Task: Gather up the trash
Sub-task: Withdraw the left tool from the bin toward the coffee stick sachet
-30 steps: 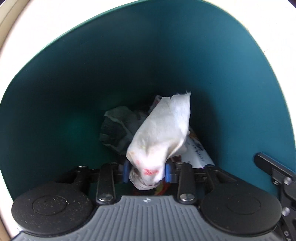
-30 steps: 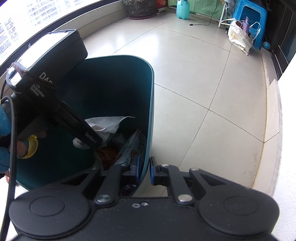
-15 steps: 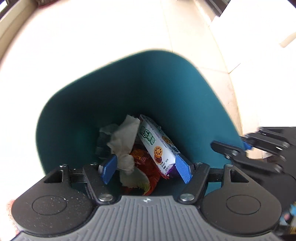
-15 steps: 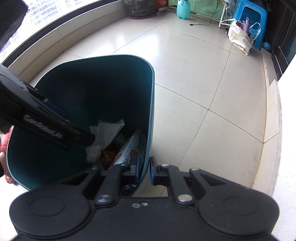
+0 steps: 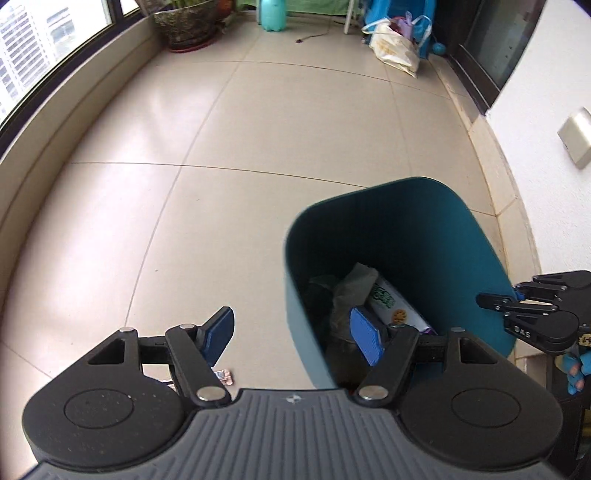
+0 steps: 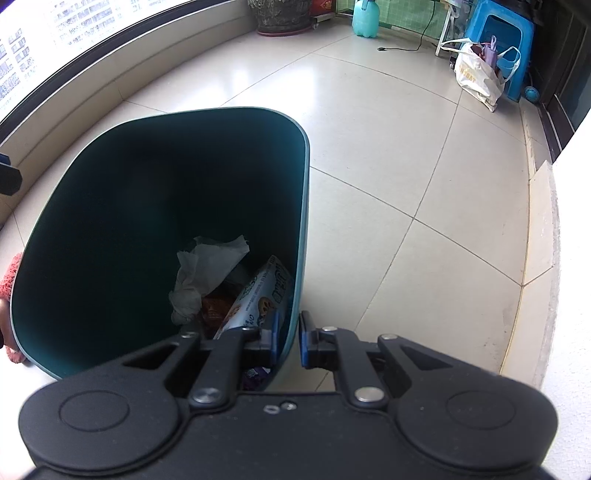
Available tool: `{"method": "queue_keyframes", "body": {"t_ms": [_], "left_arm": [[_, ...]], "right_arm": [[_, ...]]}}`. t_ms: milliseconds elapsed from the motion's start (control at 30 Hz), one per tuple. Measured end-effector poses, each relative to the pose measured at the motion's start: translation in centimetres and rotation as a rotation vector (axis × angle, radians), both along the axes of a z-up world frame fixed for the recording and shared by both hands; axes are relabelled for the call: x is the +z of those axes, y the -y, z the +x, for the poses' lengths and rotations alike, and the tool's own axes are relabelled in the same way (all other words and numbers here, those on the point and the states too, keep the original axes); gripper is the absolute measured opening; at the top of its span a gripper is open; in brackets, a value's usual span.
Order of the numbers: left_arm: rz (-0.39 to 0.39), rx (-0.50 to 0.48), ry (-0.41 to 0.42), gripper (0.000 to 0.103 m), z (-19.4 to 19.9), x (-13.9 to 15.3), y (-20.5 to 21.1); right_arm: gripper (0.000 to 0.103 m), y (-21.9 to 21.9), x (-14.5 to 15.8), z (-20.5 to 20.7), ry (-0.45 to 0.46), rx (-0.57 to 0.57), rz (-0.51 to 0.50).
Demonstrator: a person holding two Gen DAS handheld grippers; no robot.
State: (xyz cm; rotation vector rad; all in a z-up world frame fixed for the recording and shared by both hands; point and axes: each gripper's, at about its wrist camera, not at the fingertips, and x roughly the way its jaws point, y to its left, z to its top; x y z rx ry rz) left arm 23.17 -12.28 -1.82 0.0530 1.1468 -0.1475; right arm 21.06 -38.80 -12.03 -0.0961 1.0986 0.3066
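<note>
A teal trash bin (image 6: 303, 206) stands on the tiled floor, also in the left wrist view (image 5: 424, 229). Inside lie a crumpled white tissue (image 6: 210, 273), a snack packet (image 6: 258, 295) and a reddish wrapper (image 6: 214, 312). My right gripper (image 6: 288, 339) is shut on the bin's near rim, one finger inside and one outside. My left gripper (image 5: 293, 338) is open and empty, above the bin's left edge. A small wrapper (image 5: 223, 376) lies on the floor under its left finger.
A window ledge (image 5: 74, 110) runs along the left. A plant pot (image 5: 186, 26), a green bottle (image 5: 273, 14), a white bag (image 5: 395, 51) and a blue stool (image 6: 495, 40) stand at the far end. A white wall (image 5: 535, 129) is at right.
My left gripper opened and let the white tissue drop into the bin, then lifted out and moved left. The right gripper stayed shut on the rim.
</note>
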Motion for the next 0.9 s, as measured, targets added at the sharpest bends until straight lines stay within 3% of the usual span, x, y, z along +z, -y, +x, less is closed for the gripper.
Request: {"method": "queue_keyframes", "body": {"t_ms": [200,333,433,567,900], "left_arm": [[0.015,0.161,-0.049,0.071,1.0,-4.1,-5.2],[0.051,0.187,-0.048,0.071,2.1,-7.7,-7.4],[0.058,0.134,-0.063,0.071,2.9,-10.1,-9.0],[0.023,0.063,-0.149,0.071,3.2,-12.8,-11.1],[0.043,-0.195,-0.294,0.071,2.7,-21.4,-10.4]], "right_arm": [[0.01,-0.2,-0.1,-0.1,0.003,0.003,-0.014],[0.01,-0.3,-0.1,-0.2,0.007,0.01,-0.026],[0.01,-0.4,-0.1,-0.2,0.008,0.015,-0.029],[0.01,-0.4,-0.2,-0.3,0.01,0.022,-0.032],[0.011,-0.9,-0.3,-0.2,-0.014,0.036,-0.056]]}}
